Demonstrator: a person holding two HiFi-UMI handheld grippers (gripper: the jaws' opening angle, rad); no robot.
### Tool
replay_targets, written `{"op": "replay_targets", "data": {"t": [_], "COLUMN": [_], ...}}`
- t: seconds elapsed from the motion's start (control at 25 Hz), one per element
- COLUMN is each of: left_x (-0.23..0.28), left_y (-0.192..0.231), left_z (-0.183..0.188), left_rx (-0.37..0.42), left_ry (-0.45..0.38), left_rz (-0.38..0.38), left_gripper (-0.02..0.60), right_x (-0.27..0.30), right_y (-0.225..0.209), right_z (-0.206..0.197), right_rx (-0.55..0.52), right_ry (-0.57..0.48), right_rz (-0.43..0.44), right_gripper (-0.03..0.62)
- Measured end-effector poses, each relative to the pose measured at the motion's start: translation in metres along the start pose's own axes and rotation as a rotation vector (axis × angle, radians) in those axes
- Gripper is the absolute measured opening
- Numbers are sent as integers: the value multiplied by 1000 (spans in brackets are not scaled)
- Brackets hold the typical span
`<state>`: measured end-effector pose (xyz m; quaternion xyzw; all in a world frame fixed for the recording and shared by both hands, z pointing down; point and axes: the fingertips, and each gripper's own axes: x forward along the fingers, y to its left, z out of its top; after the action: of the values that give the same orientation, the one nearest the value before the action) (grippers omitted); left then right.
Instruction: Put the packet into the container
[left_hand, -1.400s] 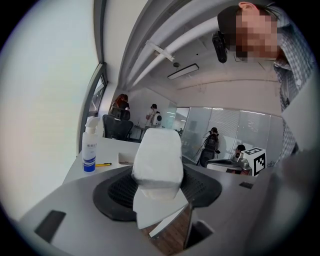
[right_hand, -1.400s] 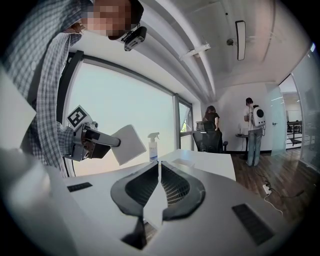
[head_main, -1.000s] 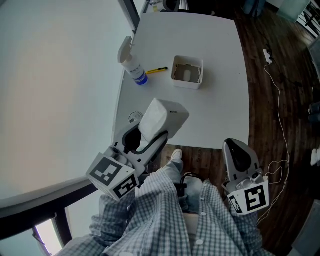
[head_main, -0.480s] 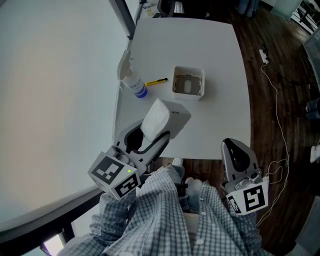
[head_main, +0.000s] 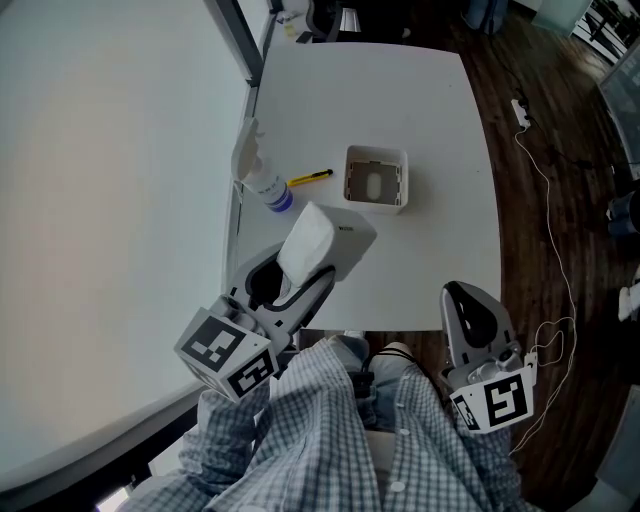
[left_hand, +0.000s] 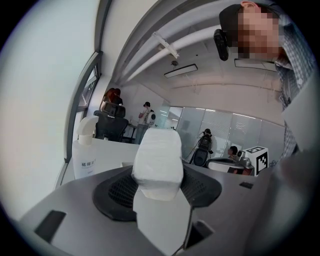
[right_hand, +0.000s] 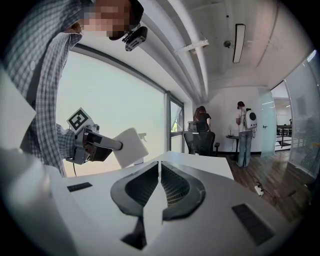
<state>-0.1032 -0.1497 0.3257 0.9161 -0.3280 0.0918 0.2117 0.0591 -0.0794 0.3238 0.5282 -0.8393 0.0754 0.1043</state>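
Note:
A white packet (head_main: 322, 238) is held up over the near left part of the white table (head_main: 430, 250), with my left gripper (head_main: 300, 270) shut on its lower end. In the left gripper view the packet (left_hand: 157, 160) stands upright between the dark pads. The container (head_main: 376, 203), a small white open box, sits further in on the table, beyond the packet and apart from it. My right gripper (head_main: 478, 315) hangs off the table's near edge, jaws shut together with nothing between them, as the right gripper view (right_hand: 159, 185) shows. That view also catches the packet (right_hand: 131, 146) at the left.
A white pump bottle (head_main: 258, 178) and a yellow pen (head_main: 310, 179) lie left of the container. A window wall runs along the table's left side. A cable (head_main: 555, 200) trails over the wood floor at the right. Several people and office chairs stand far behind.
The left gripper with the packet has come a little nearer to the container as the view moved forward. The right gripper has kept its place.

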Motion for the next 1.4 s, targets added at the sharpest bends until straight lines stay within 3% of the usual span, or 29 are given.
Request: {"op": "replay_targets", "data": {"t": [0.4, 1.4], "left_x": [14, 97], "left_y": [12, 23], "left_z": [7, 37], "left_rx": [4, 71], "left_ry": [4, 29], "left_rz": [19, 95], "left_gripper": [262, 262], "right_x": [11, 41], "right_y": [-16, -80], "right_z": [-2, -11], "right_rx": [11, 58], "right_ry": [-7, -9], "right_rz": [-11, 81], "right_gripper": [27, 28]}}
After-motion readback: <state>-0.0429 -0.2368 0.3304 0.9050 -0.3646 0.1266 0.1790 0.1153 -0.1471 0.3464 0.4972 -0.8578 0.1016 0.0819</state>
